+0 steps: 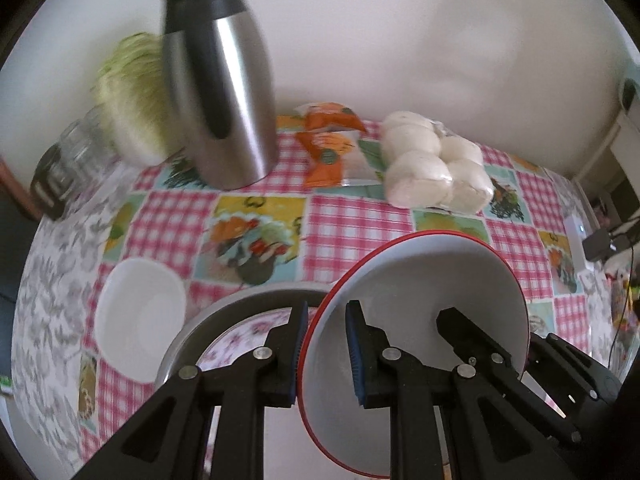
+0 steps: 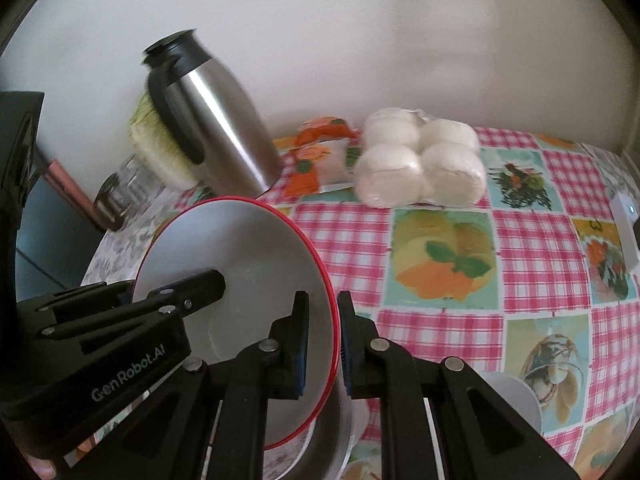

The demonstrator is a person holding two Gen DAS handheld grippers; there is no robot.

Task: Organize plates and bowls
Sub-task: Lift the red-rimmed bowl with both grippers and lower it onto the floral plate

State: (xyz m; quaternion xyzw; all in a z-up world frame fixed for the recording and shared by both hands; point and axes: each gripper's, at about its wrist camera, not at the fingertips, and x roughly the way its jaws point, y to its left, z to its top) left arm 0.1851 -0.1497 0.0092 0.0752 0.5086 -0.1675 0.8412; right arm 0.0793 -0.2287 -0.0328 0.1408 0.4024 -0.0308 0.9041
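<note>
- I am clamping my left jaws (image 1: 324, 356) on the near rim of the red-rimmed white bowl (image 1: 420, 280), one pad outside, one inside.
- I am gripping its opposite rim with my right jaws (image 2: 323, 344).
- The bowl is hanging tilted and empty between both jaws, above the counter (image 1: 360, 216).
- A floral-patterned dish (image 1: 236, 340) is sitting under it, nothing visible inside.
- An empty small white bowl (image 1: 140, 312) is resting left of that.
</note>
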